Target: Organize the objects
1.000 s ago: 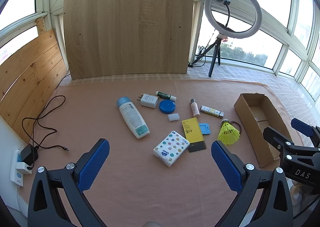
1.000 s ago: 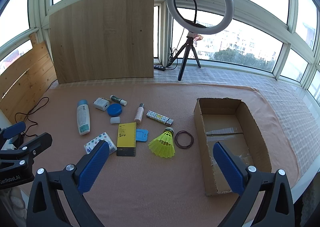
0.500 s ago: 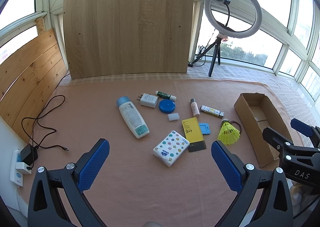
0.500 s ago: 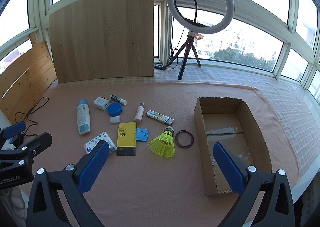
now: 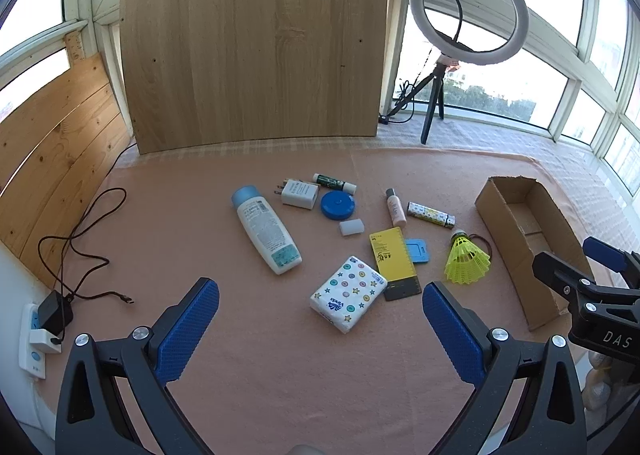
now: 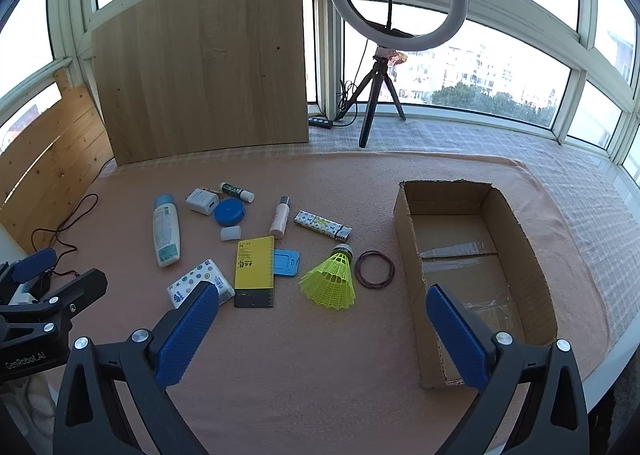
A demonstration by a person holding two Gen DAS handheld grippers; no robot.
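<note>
Left wrist view: the left claw hangs wide open and empty over the worktop. Just ahead of it lies the tissue pack, likely soft and light, best pinched across its short sides. The lotion bottle, ahead-left, looks heavier and slick.

Right wrist view: the right claw gapes empty. The shuttlecock ahead probably crushes easily; its cork is the safer hold. The cardboard box sits ahead-right.

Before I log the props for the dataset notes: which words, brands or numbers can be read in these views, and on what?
"DAS": on the right gripper's body.
"GenRobot.AI": on the left gripper's body.
"Vinda": on the tissue pack, only just legible.
White bottle, yellow card, patterned lighter: print too small to read.
</note>
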